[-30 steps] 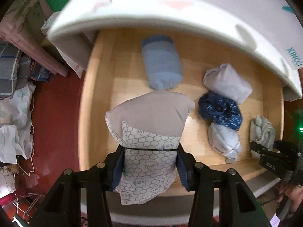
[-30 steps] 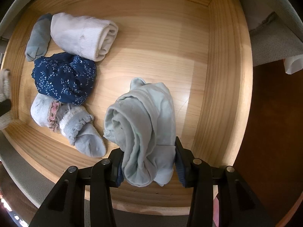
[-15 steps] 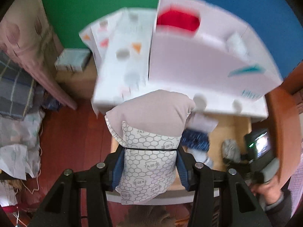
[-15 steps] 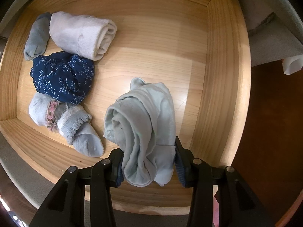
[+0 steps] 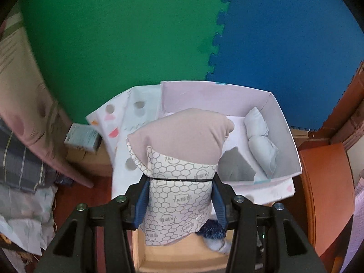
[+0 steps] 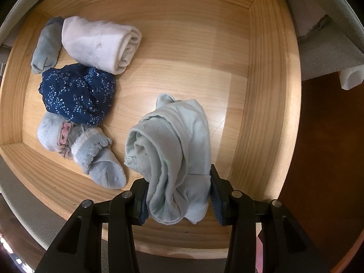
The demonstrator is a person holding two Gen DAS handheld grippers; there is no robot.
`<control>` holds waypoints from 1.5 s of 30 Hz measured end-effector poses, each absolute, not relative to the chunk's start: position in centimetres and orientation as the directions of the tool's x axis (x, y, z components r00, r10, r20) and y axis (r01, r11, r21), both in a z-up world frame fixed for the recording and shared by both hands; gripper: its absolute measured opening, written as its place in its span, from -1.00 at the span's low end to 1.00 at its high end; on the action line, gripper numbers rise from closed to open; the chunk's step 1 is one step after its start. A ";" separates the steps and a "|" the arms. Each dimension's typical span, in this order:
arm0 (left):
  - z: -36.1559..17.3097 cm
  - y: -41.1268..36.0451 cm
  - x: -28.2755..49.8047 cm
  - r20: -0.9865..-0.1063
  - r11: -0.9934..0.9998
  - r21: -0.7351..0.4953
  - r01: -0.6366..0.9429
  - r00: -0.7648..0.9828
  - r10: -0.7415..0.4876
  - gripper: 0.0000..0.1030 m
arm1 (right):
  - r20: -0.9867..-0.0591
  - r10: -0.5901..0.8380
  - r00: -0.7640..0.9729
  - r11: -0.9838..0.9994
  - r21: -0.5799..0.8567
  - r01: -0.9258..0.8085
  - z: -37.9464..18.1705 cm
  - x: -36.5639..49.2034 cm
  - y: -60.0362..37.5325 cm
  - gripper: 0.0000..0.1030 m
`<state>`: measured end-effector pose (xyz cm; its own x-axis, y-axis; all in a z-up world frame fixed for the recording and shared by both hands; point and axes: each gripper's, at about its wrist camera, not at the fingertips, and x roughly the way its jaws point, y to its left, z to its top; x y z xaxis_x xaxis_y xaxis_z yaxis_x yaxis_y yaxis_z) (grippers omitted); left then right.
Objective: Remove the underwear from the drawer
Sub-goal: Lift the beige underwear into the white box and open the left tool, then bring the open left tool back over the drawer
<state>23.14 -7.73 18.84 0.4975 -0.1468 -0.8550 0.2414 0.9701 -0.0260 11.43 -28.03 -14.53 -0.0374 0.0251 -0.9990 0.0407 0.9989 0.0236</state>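
Left wrist: jaws clench honeycomb-print underwear [image 5: 179,195], logo unreadable; right jaws clench pale-green underwear [image 6: 173,159].

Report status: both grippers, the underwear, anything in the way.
Left gripper shut on beige hexagon-print underwear, above white box. Right gripper shut on pale green underwear in drawer. Nothing blocking.
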 end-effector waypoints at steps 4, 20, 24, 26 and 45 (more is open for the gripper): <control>17.2 -10.5 25.4 -0.871 0.963 -0.015 0.268 0.470 -0.144 -0.04 | -0.999 0.033 -0.033 0.999 0.031 0.042 -14.4 11.5 -28.4 -0.22; 12.2 -15.1 28.3 -0.918 0.962 0.043 0.270 0.390 -0.068 0.05 | -0.999 0.033 -0.037 0.999 0.032 0.036 -14.2 11.9 -28.7 -0.22; 12.9 -14.4 27.9 -0.908 0.964 0.004 0.264 0.405 -0.107 0.12 | -0.999 0.033 -0.037 0.999 0.032 0.035 -14.3 11.9 -28.6 -0.22; 13.8 -14.0 27.6 -0.901 0.963 -0.011 0.270 0.415 -0.127 0.25 | -0.999 0.029 -0.039 0.999 0.028 0.034 -14.3 12.0 -28.6 -0.22; 11.5 -6.8 18.6 -0.909 0.962 0.082 0.262 0.416 -0.036 0.25 | -0.998 -0.015 -0.067 1.000 -0.017 0.025 -14.9 12.5 -27.6 -0.22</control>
<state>18.62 -6.85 11.50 0.4162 -0.0360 -0.9085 0.2617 0.9617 0.0818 12.49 -27.58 -14.92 -0.0667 -0.0151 -0.9977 0.0251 0.9995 -0.0168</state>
